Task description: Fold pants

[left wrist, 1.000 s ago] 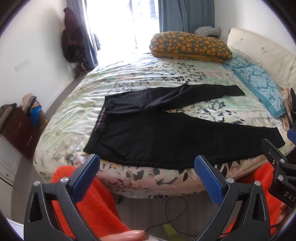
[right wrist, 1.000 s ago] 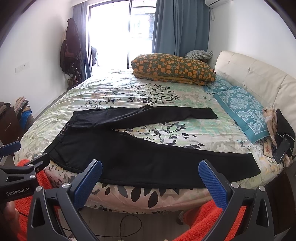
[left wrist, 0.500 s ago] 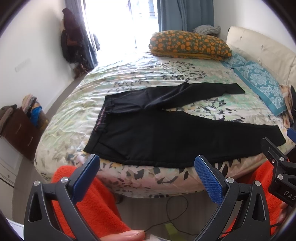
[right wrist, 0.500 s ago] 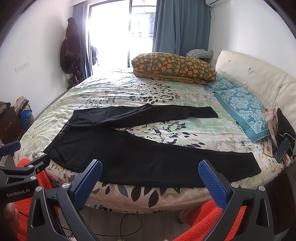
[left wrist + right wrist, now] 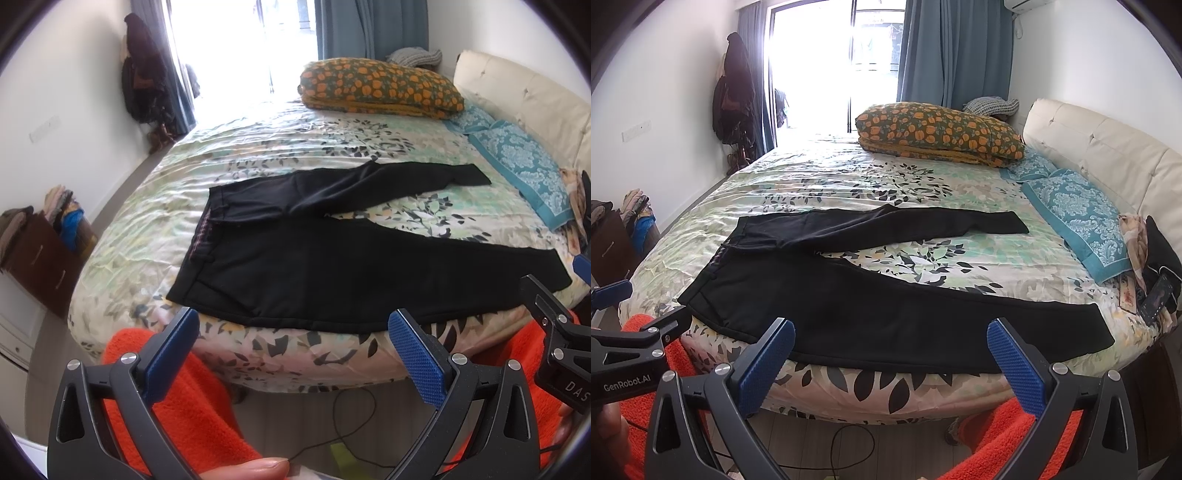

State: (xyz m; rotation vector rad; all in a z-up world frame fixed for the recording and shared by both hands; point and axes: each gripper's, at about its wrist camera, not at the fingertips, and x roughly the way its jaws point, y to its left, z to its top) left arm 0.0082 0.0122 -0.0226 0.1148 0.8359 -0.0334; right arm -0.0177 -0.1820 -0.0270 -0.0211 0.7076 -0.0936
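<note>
Black pants (image 5: 314, 266) lie flat on the bed, waistband to the left, legs spread apart and running right; they also show in the right wrist view (image 5: 871, 306). The near leg lies along the bed's front edge. My left gripper (image 5: 293, 338) is open and empty, held in front of the bed edge below the waist end. My right gripper (image 5: 890, 349) is open and empty, just short of the near leg's lower edge. Each gripper shows at the edge of the other's view.
The bed (image 5: 849, 177) has a floral cover. An orange-patterned folded quilt (image 5: 938, 129) and teal pillows (image 5: 1078, 218) lie at the back and right. A phone and dark items (image 5: 1156, 295) sit at the right edge. A cabinet (image 5: 40, 258) stands left. A cable (image 5: 849, 443) lies on the floor.
Both grippers have moved slightly closer to the bed and tilted a little. The pants have not moved.
</note>
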